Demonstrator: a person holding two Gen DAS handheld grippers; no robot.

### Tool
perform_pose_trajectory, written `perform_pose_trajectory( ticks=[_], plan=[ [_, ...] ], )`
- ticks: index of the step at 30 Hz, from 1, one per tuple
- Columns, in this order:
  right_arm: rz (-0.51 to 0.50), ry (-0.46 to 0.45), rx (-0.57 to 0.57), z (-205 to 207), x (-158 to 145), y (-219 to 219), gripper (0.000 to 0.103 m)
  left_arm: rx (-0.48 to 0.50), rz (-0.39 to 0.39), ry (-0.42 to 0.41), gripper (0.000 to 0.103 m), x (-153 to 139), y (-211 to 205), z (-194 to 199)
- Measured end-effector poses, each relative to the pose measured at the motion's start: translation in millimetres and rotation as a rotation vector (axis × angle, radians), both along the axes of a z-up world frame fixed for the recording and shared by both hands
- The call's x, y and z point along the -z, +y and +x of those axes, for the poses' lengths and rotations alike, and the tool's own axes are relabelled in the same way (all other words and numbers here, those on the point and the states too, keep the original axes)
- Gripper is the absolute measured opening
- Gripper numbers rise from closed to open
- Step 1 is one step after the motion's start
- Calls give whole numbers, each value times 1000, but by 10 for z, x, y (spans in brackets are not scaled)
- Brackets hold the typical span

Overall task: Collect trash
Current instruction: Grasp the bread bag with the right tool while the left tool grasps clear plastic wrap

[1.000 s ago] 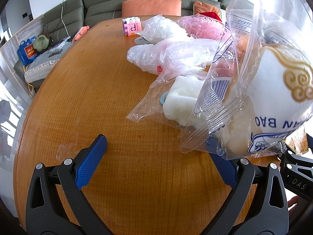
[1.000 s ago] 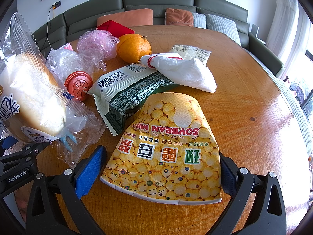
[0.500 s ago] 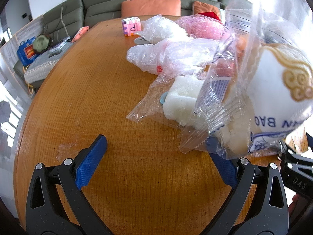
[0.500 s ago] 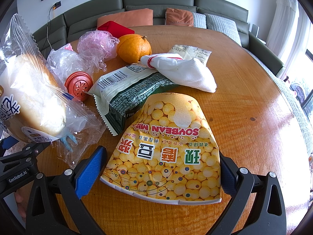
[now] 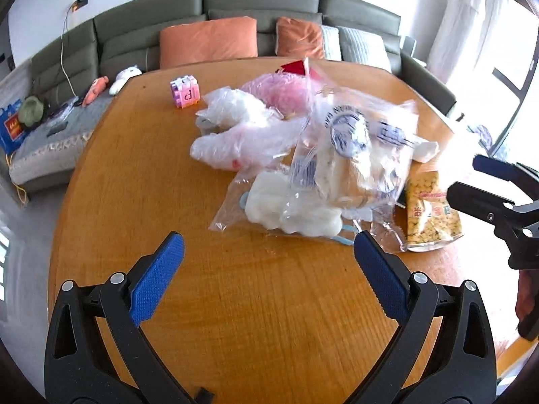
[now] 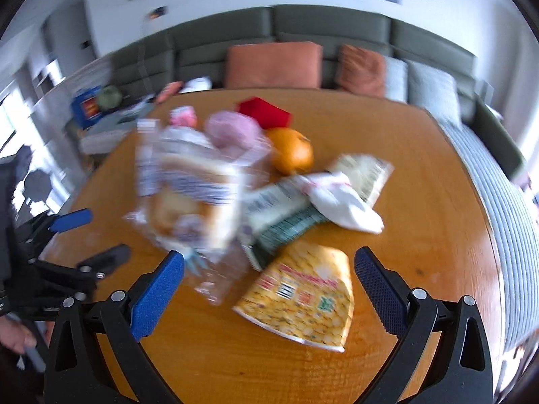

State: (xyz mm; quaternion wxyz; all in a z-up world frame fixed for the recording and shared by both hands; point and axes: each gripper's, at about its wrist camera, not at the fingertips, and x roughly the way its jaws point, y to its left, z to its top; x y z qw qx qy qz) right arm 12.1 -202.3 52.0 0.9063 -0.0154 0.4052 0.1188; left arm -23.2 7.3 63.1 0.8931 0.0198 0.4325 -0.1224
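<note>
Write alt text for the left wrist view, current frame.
Open left hand-held gripper hovers over a round wooden table, facing a heap of clear plastic bags and a bread bag. The right hand-held gripper enters at the right edge near a yellow soybean packet; a green sofa sits behind.

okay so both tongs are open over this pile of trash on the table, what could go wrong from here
1. The clear bread bag lies loose on the other plastic bags; a grab may snag several at once or slip off.
2. The orange pumpkin and pink cube toy sit beside the trash and could get swept along.
3. The right view is blurred, so aiming the right tongs at the soybean milk cup may miss.
</note>
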Motion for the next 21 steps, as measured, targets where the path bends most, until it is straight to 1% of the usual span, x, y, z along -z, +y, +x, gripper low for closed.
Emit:
perform_pose_trajectory(
  ticks=[3,5,8,11,14,17,18,19,20,21],
  plan=[
    [-18,-13,-54,129,-35,190,101,-21,-13,10,97,-23,71,45],
    [-7,-9,-78,289,-28,290,101,-26,-24,12,97,-51,112,91],
    [13,26,-77,520,14,415,101,-18,-9,28,97,-60,109,176],
    [5,61,-78,736,105,501,100,0,10,42,97,-57,49,201],
    [46,86,-94,840,155,537,101,0,10,52,97,-28,34,186],
    [117,163,-132,901,237,556,100,-17,-6,67,97,12,64,169],
    [134,176,-144,897,261,557,101,-22,-10,74,97,28,76,172],
    [139,174,-151,877,263,562,98,-29,-13,83,97,48,93,178],
    [152,167,-167,852,263,560,93,-31,-17,88,97,57,100,180],
    [159,163,-169,832,248,547,84,-31,-20,93,97,66,105,182]
  ],
)
